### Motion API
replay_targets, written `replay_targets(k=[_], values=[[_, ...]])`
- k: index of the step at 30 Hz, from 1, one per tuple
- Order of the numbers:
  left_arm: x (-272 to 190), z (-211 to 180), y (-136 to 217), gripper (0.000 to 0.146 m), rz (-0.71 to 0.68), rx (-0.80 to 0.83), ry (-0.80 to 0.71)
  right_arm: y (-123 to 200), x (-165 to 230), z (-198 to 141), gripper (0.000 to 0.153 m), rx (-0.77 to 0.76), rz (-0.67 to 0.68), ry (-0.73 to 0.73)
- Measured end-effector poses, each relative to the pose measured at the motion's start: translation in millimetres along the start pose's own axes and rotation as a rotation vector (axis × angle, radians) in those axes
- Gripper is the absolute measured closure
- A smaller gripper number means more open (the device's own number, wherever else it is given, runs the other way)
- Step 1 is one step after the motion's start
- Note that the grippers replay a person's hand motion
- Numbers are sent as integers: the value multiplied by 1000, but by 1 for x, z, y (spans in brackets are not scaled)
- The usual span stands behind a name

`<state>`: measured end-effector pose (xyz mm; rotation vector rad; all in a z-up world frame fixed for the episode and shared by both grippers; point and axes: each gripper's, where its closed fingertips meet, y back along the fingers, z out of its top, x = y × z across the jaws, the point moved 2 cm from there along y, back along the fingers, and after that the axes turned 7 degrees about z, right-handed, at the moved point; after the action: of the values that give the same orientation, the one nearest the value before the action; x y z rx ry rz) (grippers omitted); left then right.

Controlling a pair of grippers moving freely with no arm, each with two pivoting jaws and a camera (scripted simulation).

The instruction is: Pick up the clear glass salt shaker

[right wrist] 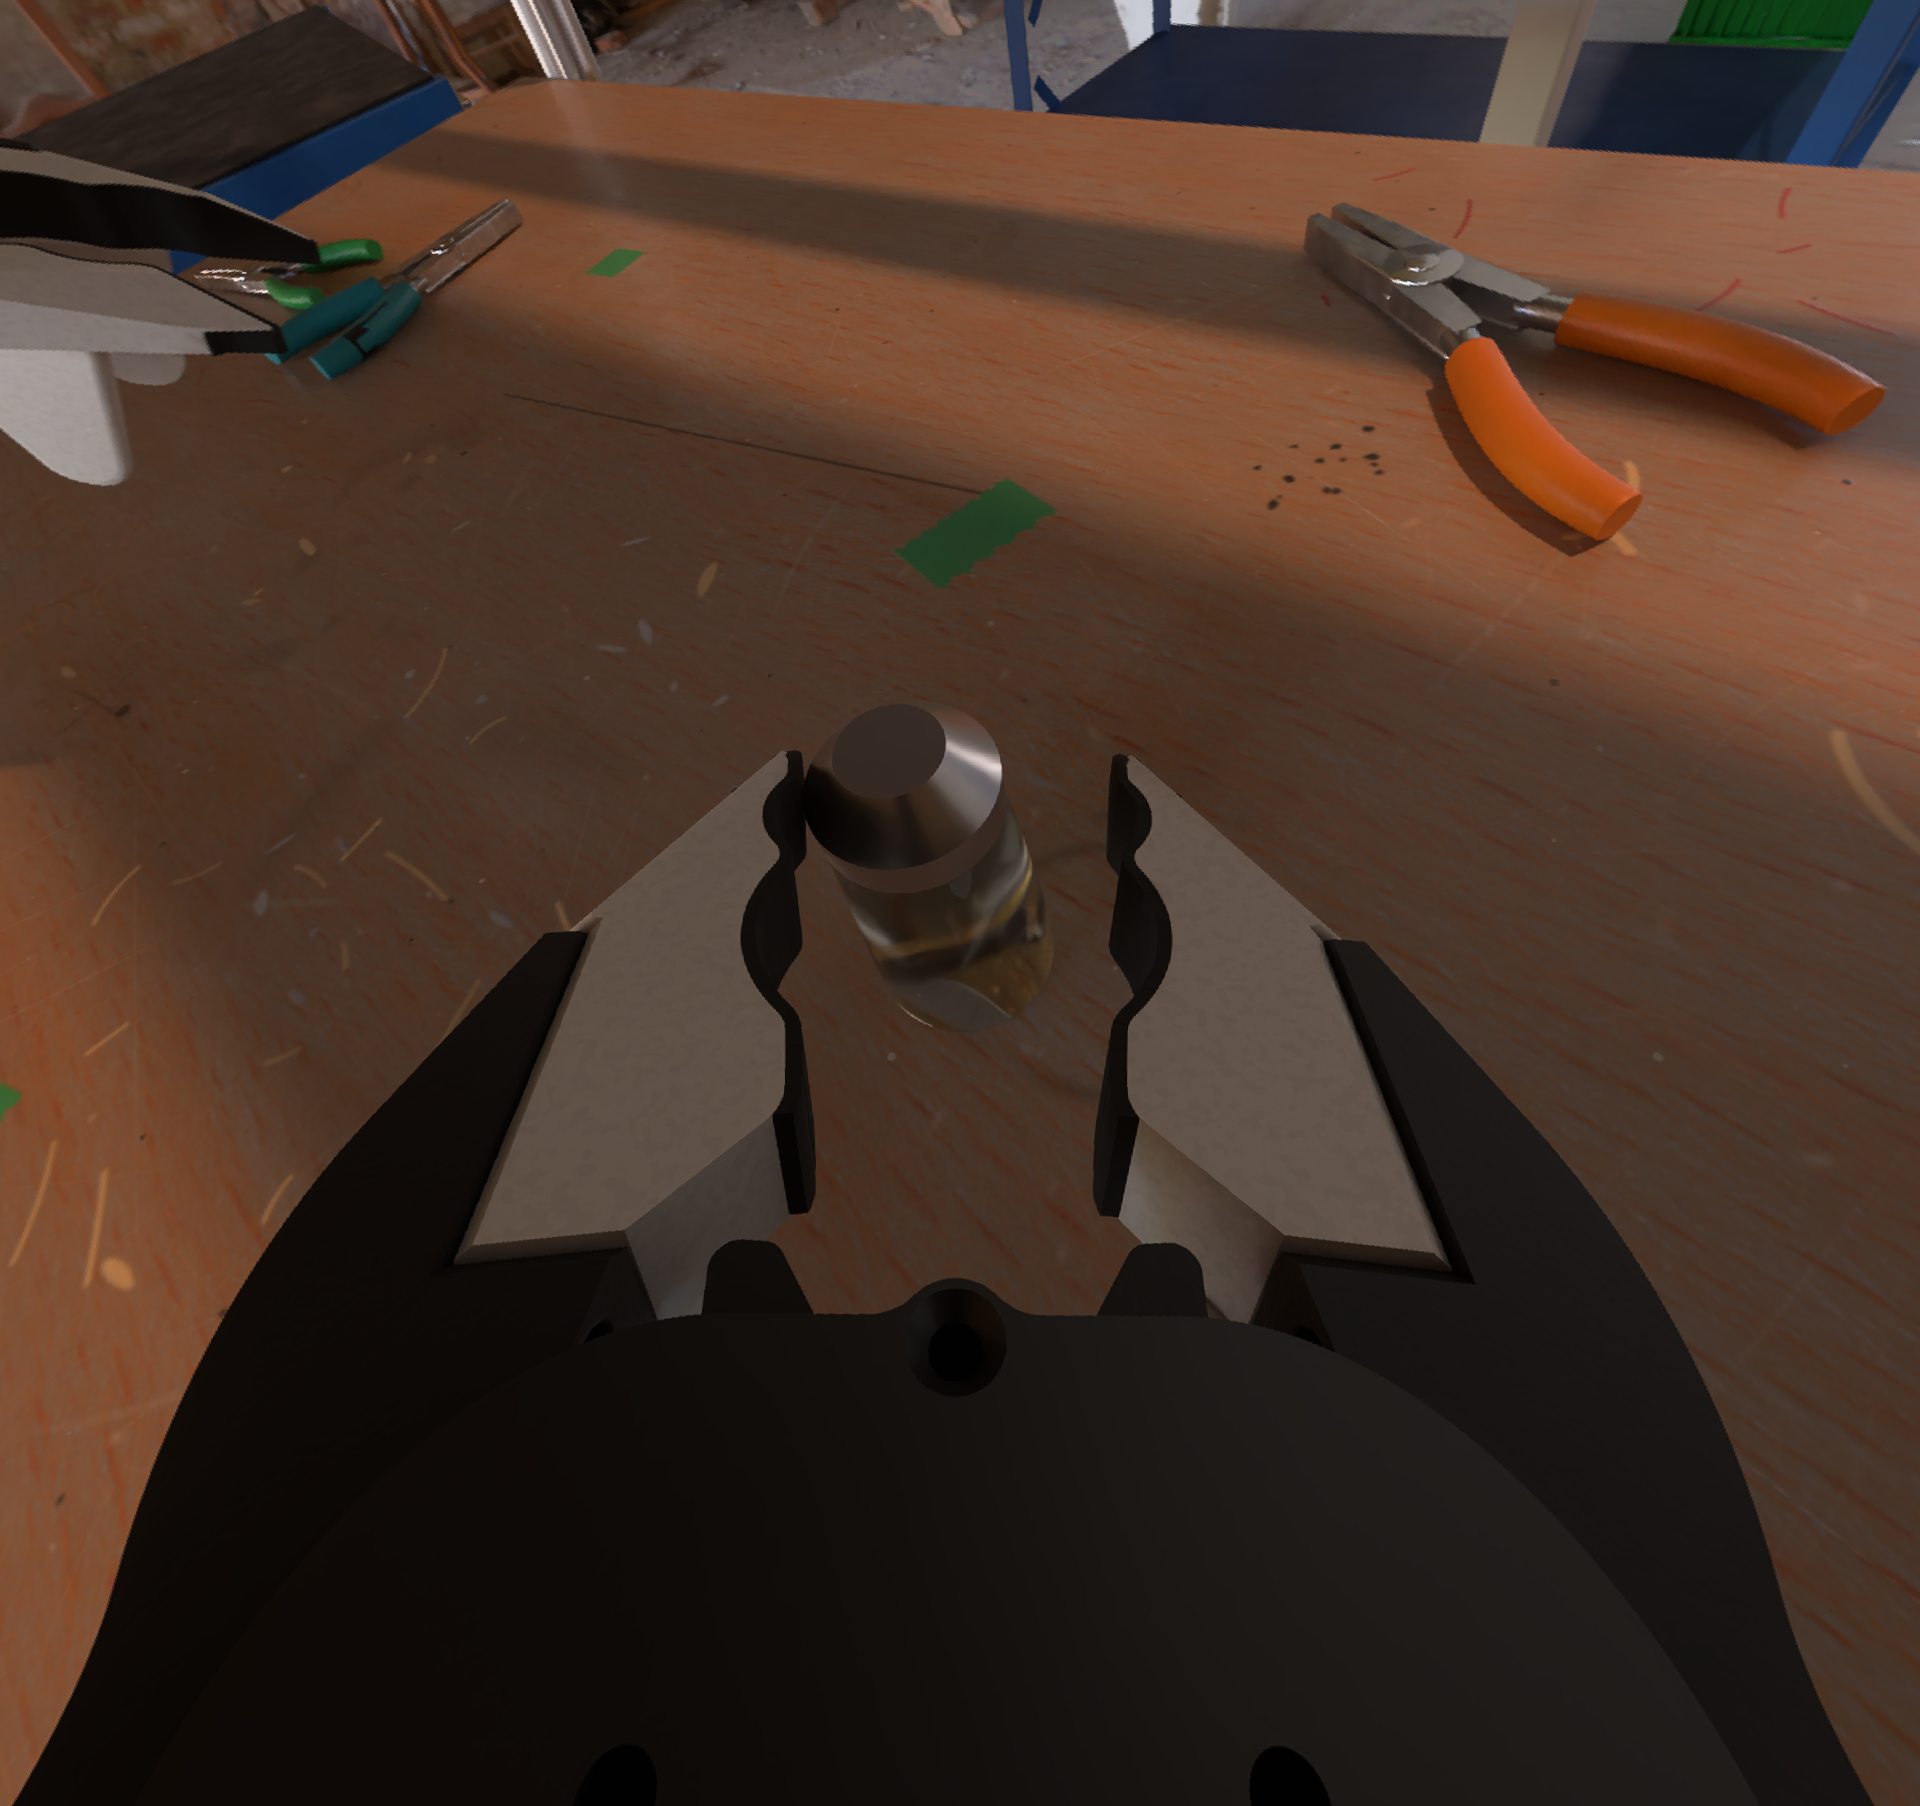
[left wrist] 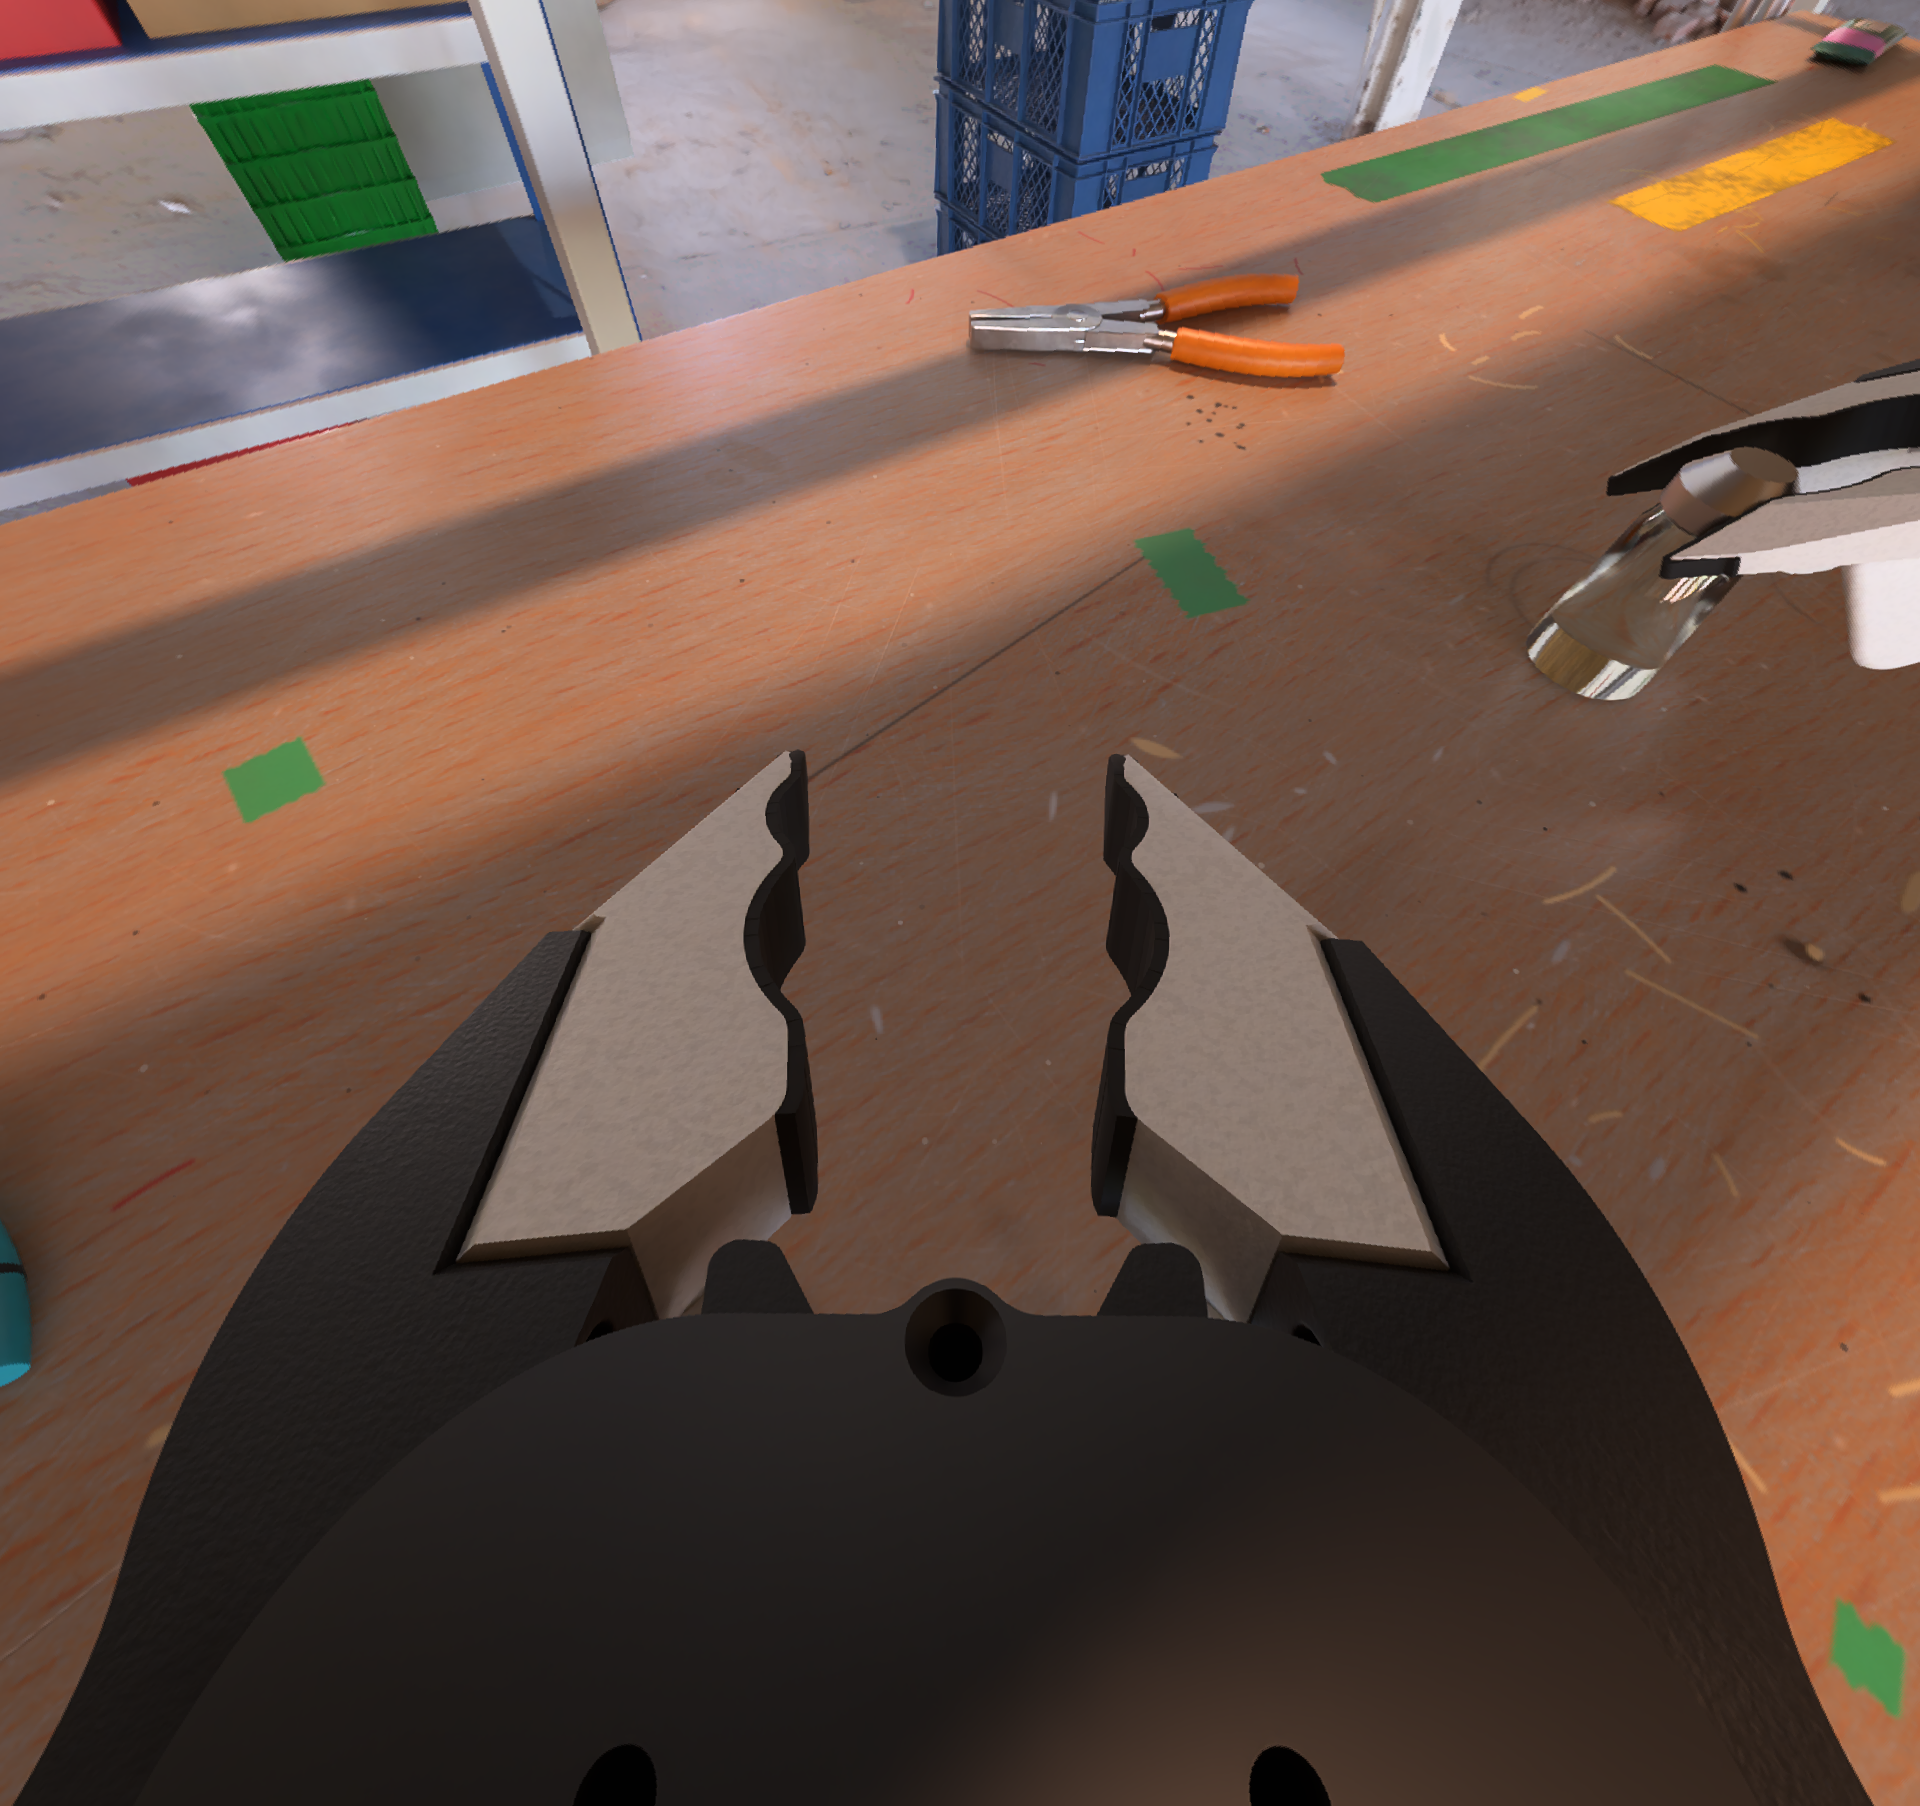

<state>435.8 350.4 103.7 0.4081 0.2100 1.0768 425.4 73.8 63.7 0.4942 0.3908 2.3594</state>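
The clear glass salt shaker (right wrist: 940, 909) with a metal cap stands on the wooden table (right wrist: 1351, 821). My right gripper (right wrist: 956, 769) is open, one finger on each side of the shaker; the left fingertip (right wrist: 795, 800) is close against the cap. In the left wrist view the shaker (left wrist: 1631, 613) shows at the far right with the right gripper (left wrist: 1704, 520) around its top. My left gripper (left wrist: 956, 769) is open and empty above bare table, well to the left of the shaker. It also shows in the right wrist view (right wrist: 249, 296).
Orange-handled pliers (left wrist: 1153, 333) lie on the far side of the table, also in the right wrist view (right wrist: 1558, 364). Teal and green-handled tools (right wrist: 353, 312) lie at the far left. Blue crates (left wrist: 1081, 63) and a shelf (left wrist: 312, 146) stand beyond the table edge.
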Motion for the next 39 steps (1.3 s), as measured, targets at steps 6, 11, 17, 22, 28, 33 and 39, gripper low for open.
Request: replay_targets(k=[6, 11, 17, 22, 28, 33, 39], values=[[3, -2, 0, 89, 7, 14, 16, -1, 3, -3, 97, 22, 9, 10], [3, -3, 0, 89, 13, 15, 3, 0, 4, -3, 100, 28, 21, -4], [4, -6, -3, 89, 15, 29, -2, 1, 4, -3, 102, 23, 28, -7], [5, -9, -5, 89, 18, 40, 7, 2, 4, -4, 104, 23, 45, -22], [12, -15, -6, 88, 31, 63, 40, 3, 3, -3, 105, 22, 36, -6], [34, -5, 5, 87, 116, 22, 54, 1, 10, -1, 104, 39, 29, 91], [70, -20, 63, 83, 212, 97, 128, 10, 12, 6, 111, 39, -110, 273]])
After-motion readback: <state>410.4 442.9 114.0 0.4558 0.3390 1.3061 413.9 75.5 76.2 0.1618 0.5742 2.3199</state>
